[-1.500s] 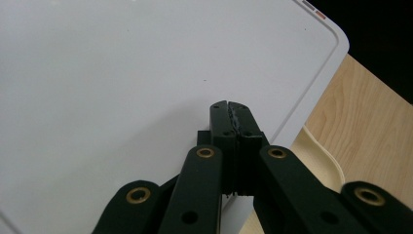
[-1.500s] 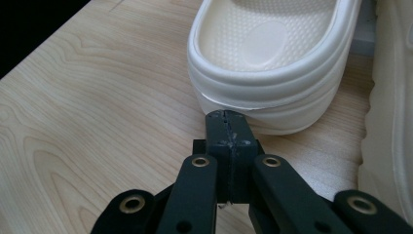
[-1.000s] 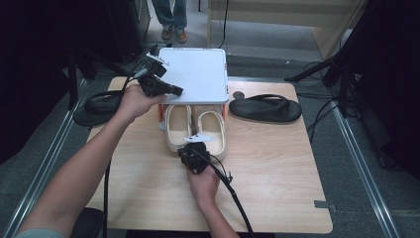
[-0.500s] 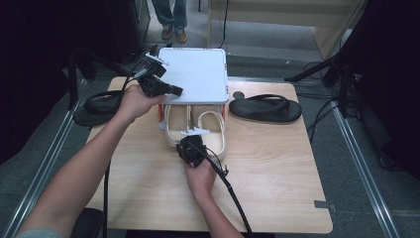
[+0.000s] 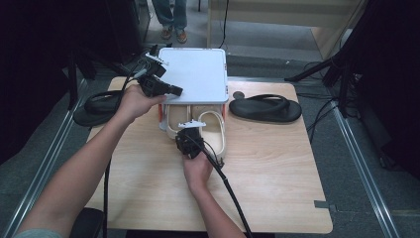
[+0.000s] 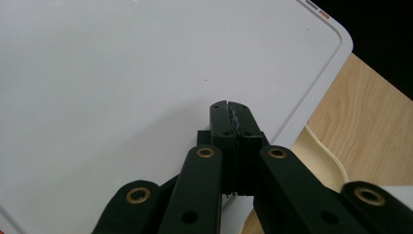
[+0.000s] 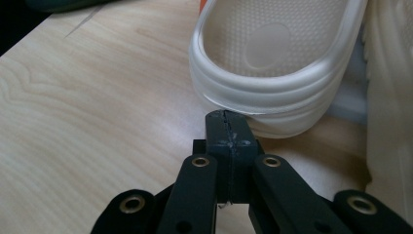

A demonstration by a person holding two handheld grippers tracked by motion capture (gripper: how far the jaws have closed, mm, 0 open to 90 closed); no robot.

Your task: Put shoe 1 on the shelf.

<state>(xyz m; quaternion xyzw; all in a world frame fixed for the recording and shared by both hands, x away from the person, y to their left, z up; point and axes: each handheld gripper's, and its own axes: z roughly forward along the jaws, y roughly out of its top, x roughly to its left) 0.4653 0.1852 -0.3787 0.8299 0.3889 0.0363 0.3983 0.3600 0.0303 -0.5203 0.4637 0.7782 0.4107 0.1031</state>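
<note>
jaws: pressed together, nothing between them
slipper (image 7: 277,53): cream heel rim, right at the tips
bench (image 7: 97,97): bare wood off left

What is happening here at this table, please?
A person works with two hand-held tools at a wooden table. The left claw, shut, rests against the raised white lid of a box. The right claw, also shut and holding nothing, sits at the heel of a cream slipper that lies in the box with its pair. Two black sandals lie on the table, one on each side.
</note>
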